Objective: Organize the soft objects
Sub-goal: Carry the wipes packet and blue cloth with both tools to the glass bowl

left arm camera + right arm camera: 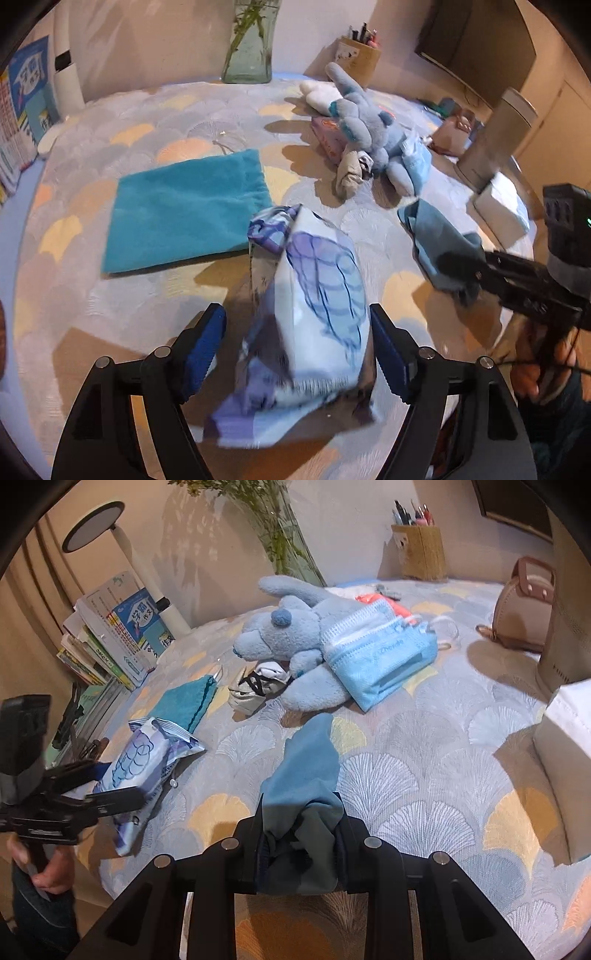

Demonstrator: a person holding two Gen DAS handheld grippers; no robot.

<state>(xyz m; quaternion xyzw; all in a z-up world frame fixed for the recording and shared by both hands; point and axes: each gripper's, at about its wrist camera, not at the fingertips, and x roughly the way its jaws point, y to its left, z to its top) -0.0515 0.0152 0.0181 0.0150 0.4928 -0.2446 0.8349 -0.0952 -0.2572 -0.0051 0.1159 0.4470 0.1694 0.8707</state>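
Left gripper (297, 347): jaws spread wide, tissue pack (314, 317) between them, right pad near or touching. Light, crinkly, slippery film; squeeze mid-body. Right gripper (301, 843): jaws clamped on limp blue cloth (304, 771), draping ahead onto table (443, 775). Plush toy (291, 635) beyond.
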